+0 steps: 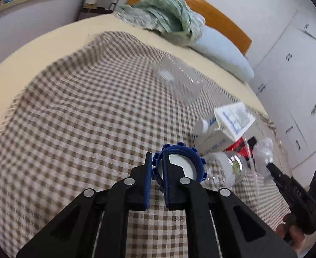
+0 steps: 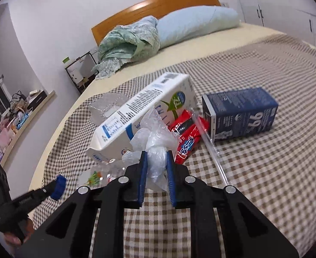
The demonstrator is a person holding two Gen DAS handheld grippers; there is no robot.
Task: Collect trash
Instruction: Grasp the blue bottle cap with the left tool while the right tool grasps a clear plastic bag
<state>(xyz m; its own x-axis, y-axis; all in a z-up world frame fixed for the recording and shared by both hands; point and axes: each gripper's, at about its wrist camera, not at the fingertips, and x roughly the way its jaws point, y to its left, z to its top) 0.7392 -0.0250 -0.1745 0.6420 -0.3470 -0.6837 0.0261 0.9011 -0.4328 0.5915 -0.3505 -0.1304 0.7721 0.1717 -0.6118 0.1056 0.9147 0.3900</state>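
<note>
My left gripper (image 1: 157,158) is shut on the rim of a blue notched lid (image 1: 186,150), one finger inside it and one outside, just above the checked blanket (image 1: 82,118). A clear bottle (image 1: 224,169) lies on its side right behind the lid. My right gripper (image 2: 155,157) is shut on a crumpled clear plastic bag (image 2: 154,137). Directly beyond the bag are a tilted white carton (image 2: 140,111) and a red wrapper (image 2: 188,135). Each gripper shows in the other's view: the right gripper (image 1: 269,165) with the bag, the left gripper (image 2: 54,186) with the lid.
A dark blue carton (image 2: 239,111) lies on its side at the right, with a clear straw (image 2: 211,150) in front of it. A clear plastic container (image 1: 179,81) sits farther up the bed. A green blanket (image 2: 128,43) and pillow (image 2: 196,23) lie by the headboard.
</note>
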